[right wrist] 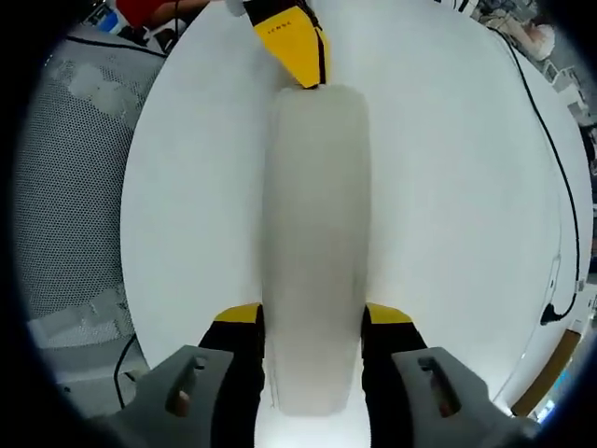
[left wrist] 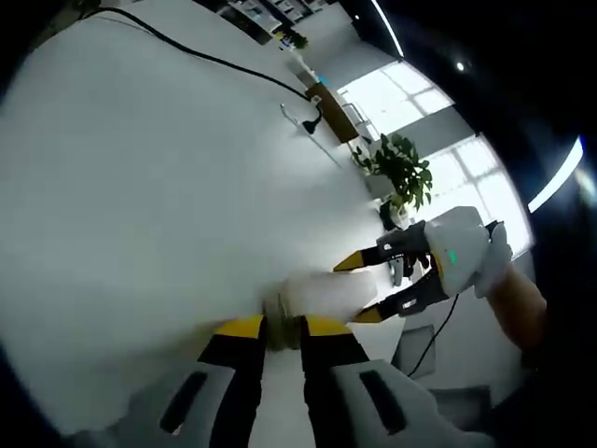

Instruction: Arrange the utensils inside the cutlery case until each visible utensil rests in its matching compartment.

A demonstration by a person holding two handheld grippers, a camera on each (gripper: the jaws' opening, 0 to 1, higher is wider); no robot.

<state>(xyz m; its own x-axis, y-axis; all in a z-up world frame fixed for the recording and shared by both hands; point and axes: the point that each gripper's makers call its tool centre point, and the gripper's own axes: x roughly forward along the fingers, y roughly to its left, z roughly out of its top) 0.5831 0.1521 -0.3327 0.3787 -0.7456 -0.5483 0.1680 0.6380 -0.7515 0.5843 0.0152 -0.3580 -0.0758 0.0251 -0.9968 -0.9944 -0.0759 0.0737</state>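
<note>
Gripping cutlery case (right wrist: 315, 243) endwise, both tools

Left gripper (left wrist: 283, 329), at the bottom of its view: black jaws with yellow tips on pale grey mounts with dark slots. Right gripper (left wrist: 368, 287), at centre right there: white housing, small green light, black jaws, yellow tips.
</note>
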